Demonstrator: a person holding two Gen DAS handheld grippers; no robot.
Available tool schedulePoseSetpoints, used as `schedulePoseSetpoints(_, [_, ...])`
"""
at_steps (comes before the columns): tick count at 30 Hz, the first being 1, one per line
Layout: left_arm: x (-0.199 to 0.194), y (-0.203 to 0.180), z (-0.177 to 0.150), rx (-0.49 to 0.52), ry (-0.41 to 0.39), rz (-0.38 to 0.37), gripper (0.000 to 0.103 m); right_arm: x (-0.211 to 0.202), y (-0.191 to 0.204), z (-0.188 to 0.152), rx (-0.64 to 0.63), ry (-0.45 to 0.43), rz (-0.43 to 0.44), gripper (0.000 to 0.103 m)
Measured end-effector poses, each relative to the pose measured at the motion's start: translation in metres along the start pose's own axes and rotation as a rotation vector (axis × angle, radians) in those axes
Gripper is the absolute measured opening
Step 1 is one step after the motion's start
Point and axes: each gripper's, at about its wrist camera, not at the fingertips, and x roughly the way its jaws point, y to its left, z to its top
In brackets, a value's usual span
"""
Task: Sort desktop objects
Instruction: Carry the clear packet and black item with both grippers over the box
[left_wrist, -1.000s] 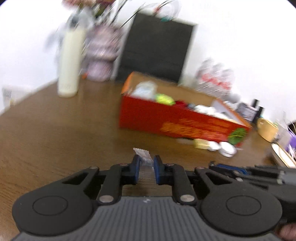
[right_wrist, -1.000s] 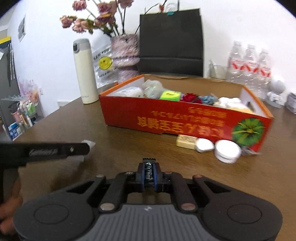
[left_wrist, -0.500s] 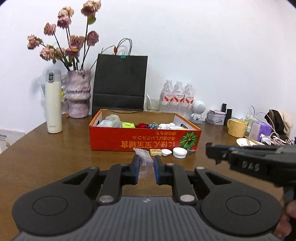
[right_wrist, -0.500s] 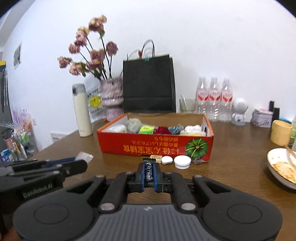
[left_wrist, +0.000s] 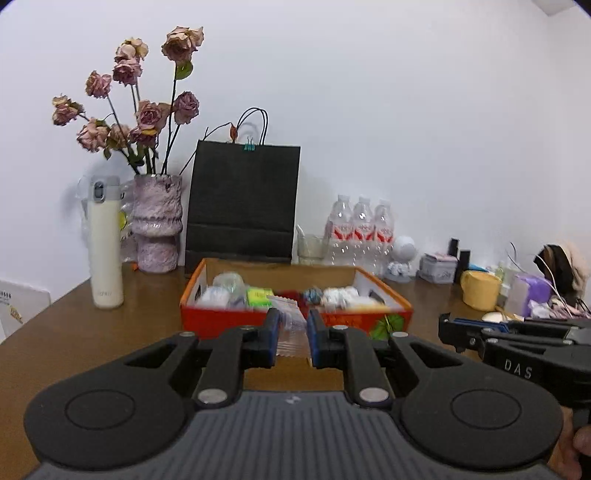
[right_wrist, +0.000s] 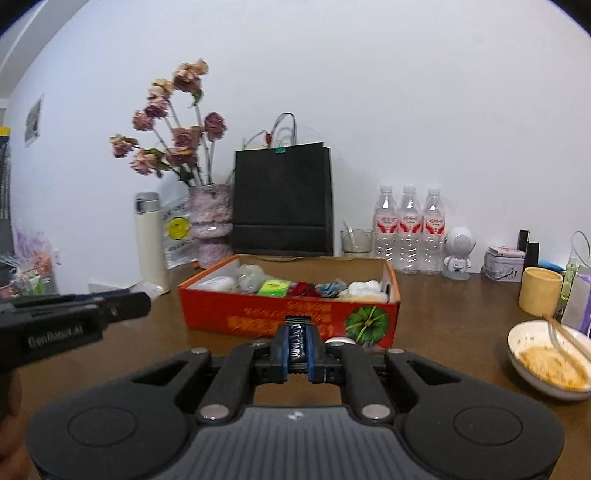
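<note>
My left gripper (left_wrist: 291, 325) is shut on a clear crinkled plastic packet (left_wrist: 290, 332), held above the brown table in front of the red cardboard box (left_wrist: 221, 321). My right gripper (right_wrist: 297, 341) is shut on a small dark candy wrapper (right_wrist: 296, 341) with white lettering, also raised before the red box (right_wrist: 258, 317). The box holds several small items, among them a green-yellow pack (right_wrist: 273, 287) and white bundles. The right gripper (left_wrist: 448, 326) shows at the right of the left wrist view; the left gripper (right_wrist: 142, 302) shows at the left of the right wrist view.
Behind the box stand a black paper bag (left_wrist: 242, 206), a vase of dried roses (left_wrist: 157, 221), a white flask (left_wrist: 105, 243) and three water bottles (right_wrist: 408, 229). A bowl of food with chopsticks (right_wrist: 550, 362) and a yellow cup (right_wrist: 539, 291) sit right. A white lid (right_wrist: 341, 340) lies before the box.
Both grippers have risen and tilted up with their items still held. The box now sits lower in both views, and the small things in front of it are mostly hidden behind the fingers.
</note>
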Motion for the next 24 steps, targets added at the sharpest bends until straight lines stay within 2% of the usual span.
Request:
schedulePoseSetpoints(5, [0.051, 0.006, 0.028, -0.002, -0.024, -0.010, 0.017, 0.051, -0.015, 0.036, 0.008, -0.013, -0.009, 0.008])
schedulePoseSetpoints(9, [0.112, 0.011, 0.043, -0.016, 0.035, -0.037, 0.017, 0.097, -0.028, 0.064, 0.033, -0.023, -0.001, 0.008])
schedulePoseSetpoints(12, [0.156, 0.011, 0.051, -0.030, 0.104, -0.054, 0.017, 0.136, -0.043, 0.083, 0.048, 0.009, 0.000, 0.008])
schedulePoseSetpoints(16, [0.211, 0.016, 0.066, -0.057, 0.218, -0.105, 0.017, 0.192, -0.070, 0.107, 0.085, 0.137, 0.018, 0.008])
schedulePoseSetpoints(20, [0.268, 0.020, 0.070, -0.099, 0.411, -0.199, 0.017, 0.245, -0.089, 0.123, 0.090, 0.273, 0.025, 0.008])
schedulePoseSetpoints(23, [0.302, 0.021, 0.056, -0.141, 0.549, -0.189, 0.017, 0.285, -0.098, 0.123, 0.116, 0.368, 0.019, 0.008])
schedulePoseSetpoints(24, [0.308, 0.021, 0.051, -0.154, 0.561, -0.187, 0.017, 0.296, -0.100, 0.121, 0.122, 0.396, 0.013, 0.008])
